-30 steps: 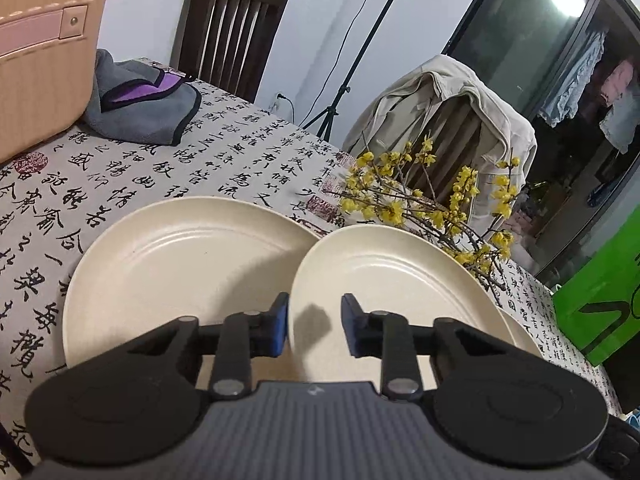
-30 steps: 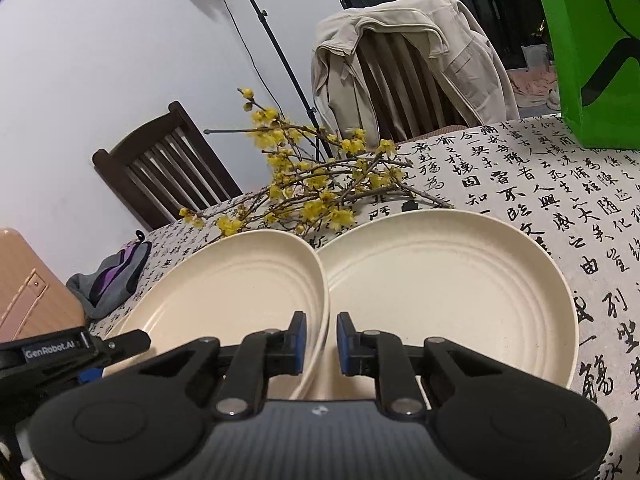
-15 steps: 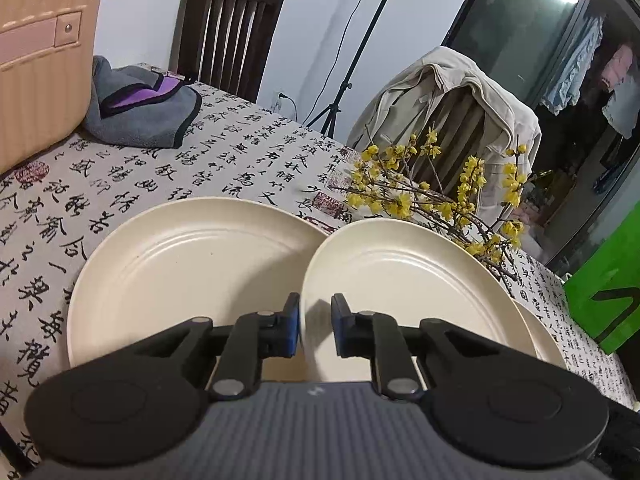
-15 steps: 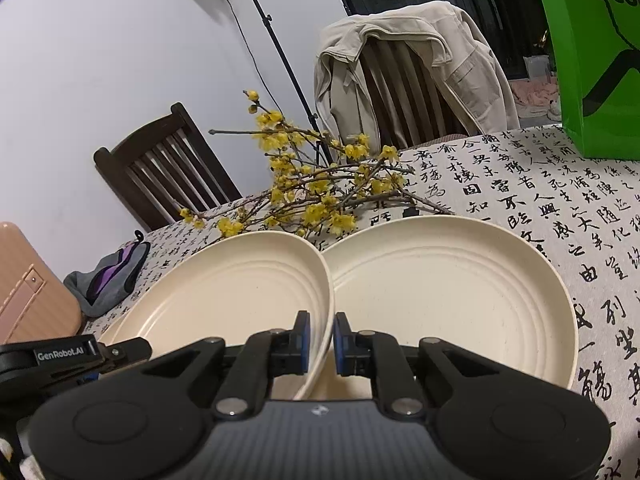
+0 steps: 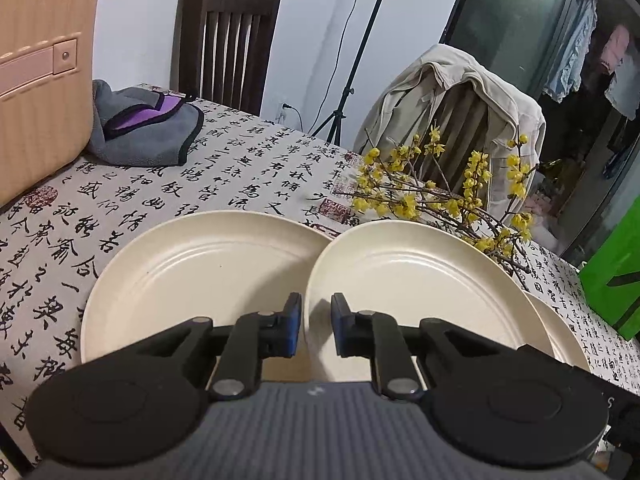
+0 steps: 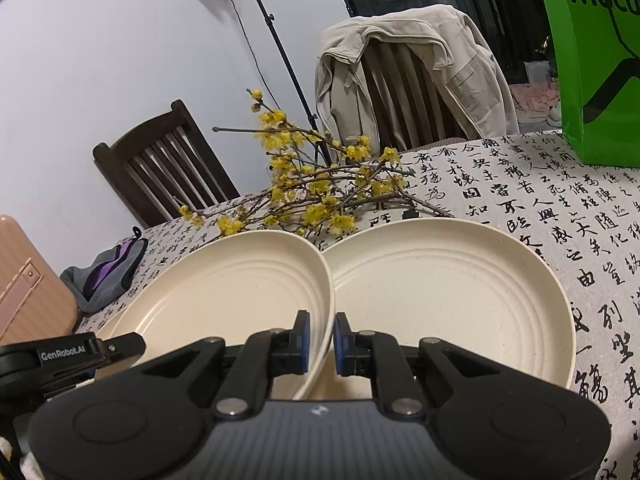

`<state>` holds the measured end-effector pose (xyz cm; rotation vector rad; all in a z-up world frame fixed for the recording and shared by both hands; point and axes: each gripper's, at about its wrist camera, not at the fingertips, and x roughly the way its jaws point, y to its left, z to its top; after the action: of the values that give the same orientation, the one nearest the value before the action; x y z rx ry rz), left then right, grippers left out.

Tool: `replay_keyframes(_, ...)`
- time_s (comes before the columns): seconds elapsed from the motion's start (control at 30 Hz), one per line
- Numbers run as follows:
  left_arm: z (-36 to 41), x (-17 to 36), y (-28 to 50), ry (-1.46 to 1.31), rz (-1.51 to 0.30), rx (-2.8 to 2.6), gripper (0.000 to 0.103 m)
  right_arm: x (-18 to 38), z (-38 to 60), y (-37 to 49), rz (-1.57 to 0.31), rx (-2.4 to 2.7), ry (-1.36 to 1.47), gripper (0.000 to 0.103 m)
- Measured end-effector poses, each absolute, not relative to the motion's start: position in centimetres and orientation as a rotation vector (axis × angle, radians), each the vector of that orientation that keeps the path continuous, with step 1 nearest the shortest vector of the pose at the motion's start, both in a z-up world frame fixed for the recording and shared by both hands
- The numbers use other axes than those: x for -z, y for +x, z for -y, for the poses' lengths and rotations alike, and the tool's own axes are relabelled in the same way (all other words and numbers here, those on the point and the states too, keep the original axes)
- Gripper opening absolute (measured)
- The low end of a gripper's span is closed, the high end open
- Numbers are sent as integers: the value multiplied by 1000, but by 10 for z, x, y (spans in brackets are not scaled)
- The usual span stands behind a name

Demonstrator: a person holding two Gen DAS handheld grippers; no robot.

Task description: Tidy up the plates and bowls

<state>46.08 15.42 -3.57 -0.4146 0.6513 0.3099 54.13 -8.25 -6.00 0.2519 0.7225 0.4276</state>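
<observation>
Has narrowed the left claw [image 5: 316,320] within the last second, from a clear gap down to a tight pinch on the near rim of the middle plate [image 5: 420,280]. Holds the right claw [image 6: 321,340] shut on the opposite rim of this same plate, only a little tighter than a second ago. Has kept both hands in place meanwhile.

So grips one plate from two sides now, tilted, with its edges over the left plate [image 5: 192,272] and over the right plate [image 6: 448,300]; cannot tell whether touching them. Leaves these two flat on the bench [image 5: 240,168], with the yellow flower branch [image 6: 316,200] just behind.

Means, probably, grasp finished and lift ready. Needs next, by judgement, to raise the middle plate and set it on one neighbour for a stack. Should mind the thin rim: could slip from the pads if tilted more. Sees no bowl in either view.
</observation>
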Motion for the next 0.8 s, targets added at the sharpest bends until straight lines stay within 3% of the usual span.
replay_keyframes(0.8,-149,36,461,-367,-645,-327,17,57,73,533,-678,-422,162,12)
